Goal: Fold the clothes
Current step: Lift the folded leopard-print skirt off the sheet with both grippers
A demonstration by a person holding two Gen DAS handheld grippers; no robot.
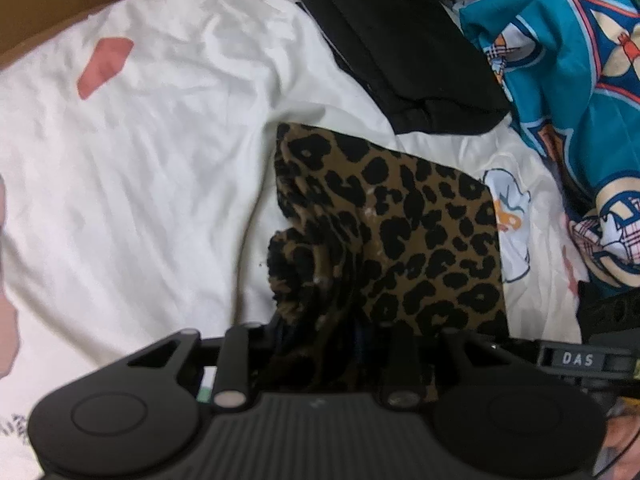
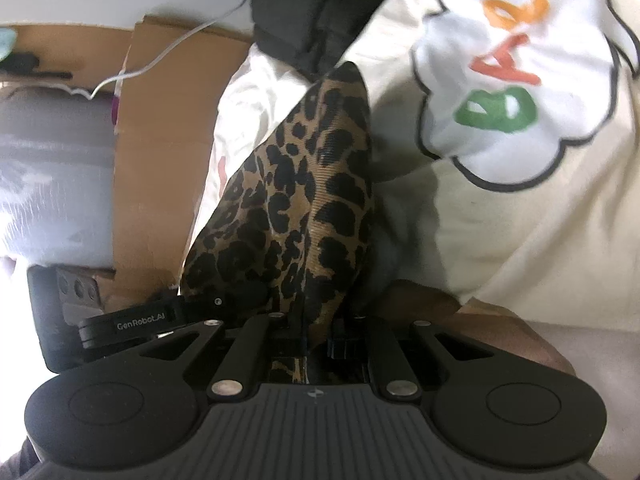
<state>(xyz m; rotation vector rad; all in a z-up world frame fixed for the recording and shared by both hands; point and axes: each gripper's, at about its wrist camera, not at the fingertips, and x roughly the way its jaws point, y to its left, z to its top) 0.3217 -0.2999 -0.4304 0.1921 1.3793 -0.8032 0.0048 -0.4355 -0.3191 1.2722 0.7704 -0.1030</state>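
Leopard-print ribbed cloth (image 1: 420, 232) bunched, pinched by left tool (image 1: 320, 332) & right tool (image 2: 314, 336).

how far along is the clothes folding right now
Nothing looks finished yet. In hand: the leopard-print garment, bunched in the left gripper and pinched by the right gripper, whose jaws are shut on it. Left to do: fold it, then the black garment and the teal printed one, both lying crumpled behind.

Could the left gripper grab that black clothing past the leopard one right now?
Probably not yet. The left gripper is full of the leopard-print garment, which also lies between it and the black garment.
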